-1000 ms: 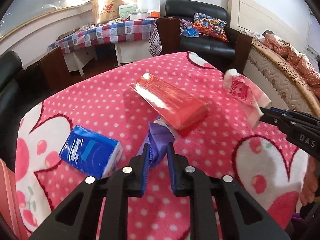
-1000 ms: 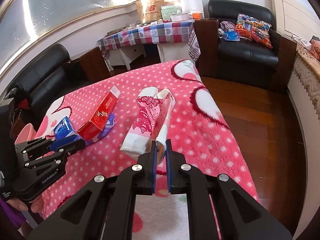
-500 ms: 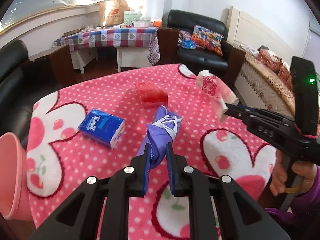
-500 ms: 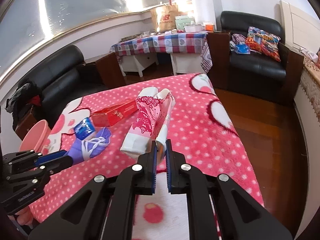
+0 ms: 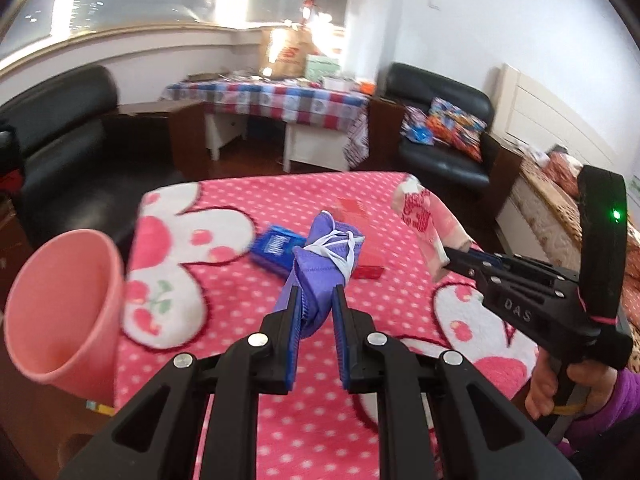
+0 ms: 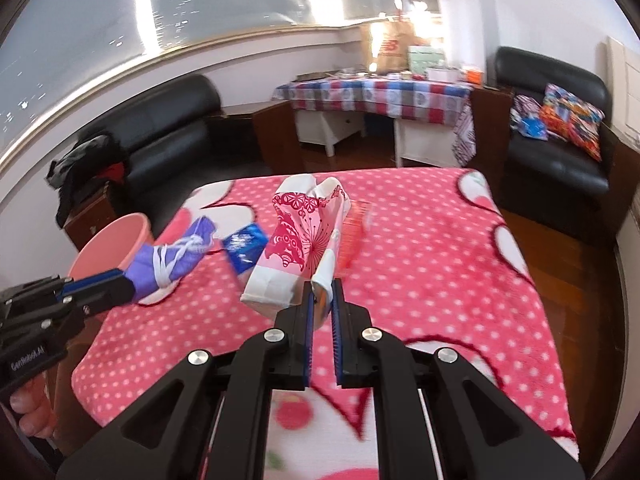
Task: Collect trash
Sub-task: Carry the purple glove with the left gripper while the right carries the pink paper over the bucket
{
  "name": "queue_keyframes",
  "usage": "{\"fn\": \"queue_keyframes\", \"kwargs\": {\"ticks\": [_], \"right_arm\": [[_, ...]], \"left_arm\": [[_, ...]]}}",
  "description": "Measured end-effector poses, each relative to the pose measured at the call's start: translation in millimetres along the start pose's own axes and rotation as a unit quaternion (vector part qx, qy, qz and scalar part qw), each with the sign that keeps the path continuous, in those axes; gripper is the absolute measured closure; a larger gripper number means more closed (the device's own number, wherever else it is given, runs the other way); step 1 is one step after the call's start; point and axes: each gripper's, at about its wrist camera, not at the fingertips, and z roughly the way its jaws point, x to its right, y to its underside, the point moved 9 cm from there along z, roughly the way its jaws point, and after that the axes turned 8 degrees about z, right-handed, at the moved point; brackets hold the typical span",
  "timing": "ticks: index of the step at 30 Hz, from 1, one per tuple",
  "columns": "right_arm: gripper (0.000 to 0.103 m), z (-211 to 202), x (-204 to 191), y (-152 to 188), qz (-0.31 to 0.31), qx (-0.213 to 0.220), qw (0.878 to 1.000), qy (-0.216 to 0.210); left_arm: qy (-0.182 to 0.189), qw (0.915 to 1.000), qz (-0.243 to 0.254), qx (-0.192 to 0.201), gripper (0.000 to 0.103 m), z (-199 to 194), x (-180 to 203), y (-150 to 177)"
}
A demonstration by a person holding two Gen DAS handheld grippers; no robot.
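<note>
My left gripper [image 5: 316, 292] is shut on a folded purple face mask [image 5: 326, 258] with white ear loops, held above the pink polka-dot blanket [image 5: 240, 300]. My right gripper [image 6: 322, 286] is shut on a pink and white patterned paper bag [image 6: 298, 244], lifted off the blanket. The right gripper [image 5: 446, 256] with its bag [image 5: 424, 220] shows at the right of the left wrist view. The left gripper [image 6: 124, 282] with the mask [image 6: 172, 266] appears at the left of the right wrist view. A pink bin [image 5: 64, 308] stands at the blanket's left edge.
A blue tissue pack [image 5: 276, 246] and a red flat box [image 5: 356, 216] lie on the blanket behind the mask. Black sofas [image 5: 60, 148], a checked-cloth table [image 5: 272, 98] and a black armchair [image 5: 444, 140] stand beyond. A hand [image 5: 568, 388] in a purple sleeve grips the right tool.
Both grippers rose and pulled back from the blanket with the mask and the bag. The pink bin came into view at the left, and the red box now lies farther off.
</note>
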Motion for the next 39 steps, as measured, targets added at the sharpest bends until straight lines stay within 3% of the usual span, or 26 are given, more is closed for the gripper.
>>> {"fn": "queue_keyframes", "kwargs": {"ticks": [8,14,29,39], "right_arm": [[0.095,12,-60,-2,-0.047,-0.01,0.998,-0.045],[0.095,21,-115,-4,-0.086,-0.018,0.993,-0.085],[0.095,42,-239,-13,-0.152,-0.031,0.973,-0.169],[0.095,72,-295,-3,-0.182,-0.057,0.963,-0.19]], "left_arm": [[-0.059,0.9969,-0.042,0.029,0.089,-36,-46,5],[-0.1,0.99,-0.09,0.041,0.089,-60,-90,16],[-0.188,0.9622,-0.183,0.073,0.089,-100,-181,43],[-0.22,0.9454,-0.231,0.069,0.089,-101,-230,65]]}}
